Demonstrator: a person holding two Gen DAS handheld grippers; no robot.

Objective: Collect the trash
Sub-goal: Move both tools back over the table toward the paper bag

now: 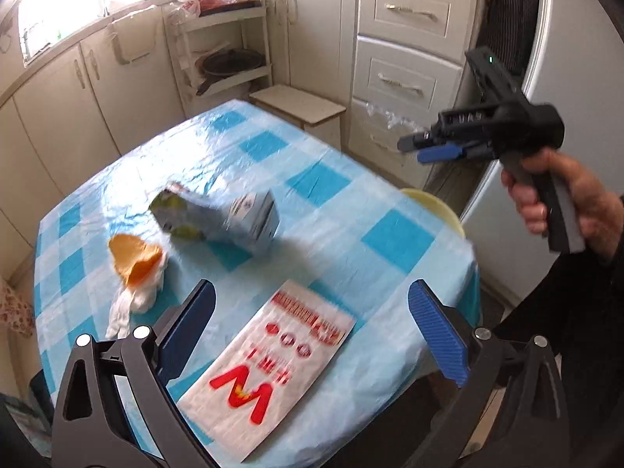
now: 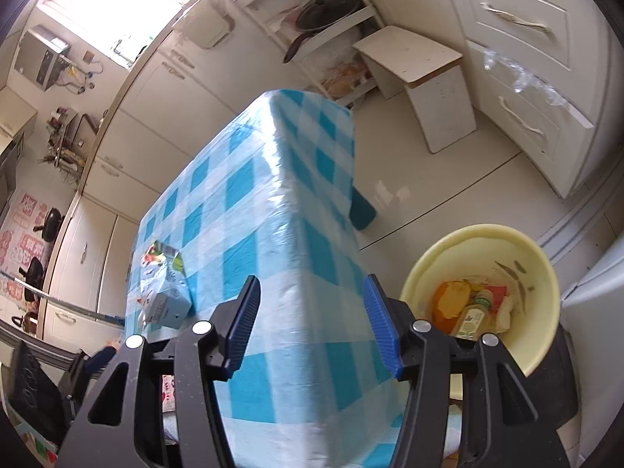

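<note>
Carton [image 1: 218, 216] and packet [image 1: 269, 370] on table [image 1: 351, 179], bin [image 2: 542, 257] beside.

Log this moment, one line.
left gripper: open, empty | right gripper: open, empty | table: carton, packet | bin: bottle

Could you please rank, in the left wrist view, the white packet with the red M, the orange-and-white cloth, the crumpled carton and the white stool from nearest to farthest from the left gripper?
1. White packet with the red M: flat on the table, directly between the left gripper's open fingers.
2. Orange-and-white cloth: ahead, to the left.
3. Crumpled carton: mid-table, beyond the cloth.
4. White stool: on the floor past the table's far edge.
</note>
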